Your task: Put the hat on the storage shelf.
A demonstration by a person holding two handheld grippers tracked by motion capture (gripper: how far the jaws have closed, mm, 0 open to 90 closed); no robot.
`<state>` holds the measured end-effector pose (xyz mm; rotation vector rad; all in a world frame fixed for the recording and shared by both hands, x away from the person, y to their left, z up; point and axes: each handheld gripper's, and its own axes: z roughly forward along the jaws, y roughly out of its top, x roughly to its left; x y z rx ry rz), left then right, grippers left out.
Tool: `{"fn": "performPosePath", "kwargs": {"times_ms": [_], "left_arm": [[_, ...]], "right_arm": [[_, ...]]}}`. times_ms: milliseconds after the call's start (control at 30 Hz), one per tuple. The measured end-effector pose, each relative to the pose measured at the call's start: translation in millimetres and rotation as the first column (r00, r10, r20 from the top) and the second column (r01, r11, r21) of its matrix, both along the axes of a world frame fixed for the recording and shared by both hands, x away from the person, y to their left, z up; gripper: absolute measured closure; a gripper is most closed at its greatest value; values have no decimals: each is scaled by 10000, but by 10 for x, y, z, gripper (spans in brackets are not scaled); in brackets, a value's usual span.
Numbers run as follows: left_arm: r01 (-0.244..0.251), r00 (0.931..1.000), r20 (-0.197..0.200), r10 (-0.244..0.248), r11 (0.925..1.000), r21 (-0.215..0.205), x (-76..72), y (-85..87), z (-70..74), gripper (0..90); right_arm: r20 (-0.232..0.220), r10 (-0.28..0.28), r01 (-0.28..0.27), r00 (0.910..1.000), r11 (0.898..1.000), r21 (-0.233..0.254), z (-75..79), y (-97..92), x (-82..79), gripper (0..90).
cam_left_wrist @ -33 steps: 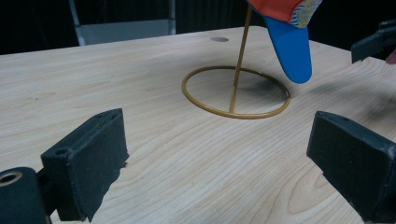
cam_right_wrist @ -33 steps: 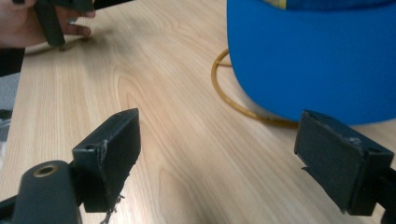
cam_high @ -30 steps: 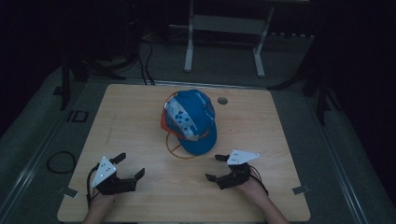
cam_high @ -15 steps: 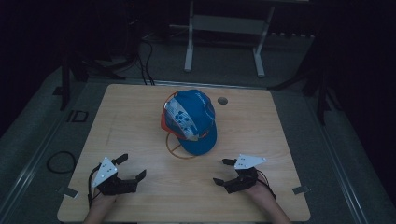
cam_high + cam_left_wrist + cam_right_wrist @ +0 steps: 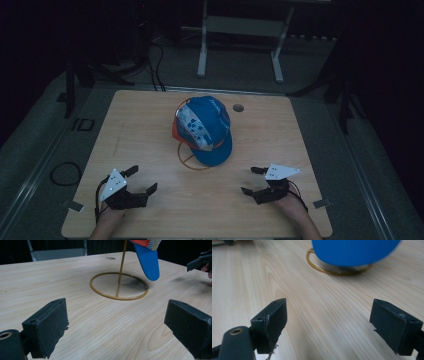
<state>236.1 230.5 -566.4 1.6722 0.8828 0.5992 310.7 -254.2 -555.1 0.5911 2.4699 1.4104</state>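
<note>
A blue cap (image 5: 205, 131) sits on a thin gold wire stand (image 5: 119, 285) near the middle of the table (image 5: 150, 125). The left hand-held gripper (image 5: 142, 181) rests on the table well short of the cap and to its left, jaws apart and empty. The right hand-held gripper (image 5: 252, 180) lies near the cap's brim, to its right, jaws spread too, holding nothing.
</note>
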Motion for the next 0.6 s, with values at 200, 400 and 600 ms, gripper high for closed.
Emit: {"fn": "performPosePath", "kwargs": {"times_ms": [200, 400, 600], "left_arm": [[-20, 10000, -23, 20, 10000, -44, 0, 3, 0, 54], [3, 10000, -32, -3, 10000, -57, -1, 5, -2, 54], [54, 10000, -30, -54, 10000, 18, -5, -7, 0, 54]], "right_arm": [[-69, -394, 396, 9992, 9988, 286, -11, -193, 46, 143], [-185, -636, 644, 9978, 9969, 446, -27, -275, 88, 143], [-357, -834, 851, 9959, 9952, 475, -58, -292, 115, 143]]}}
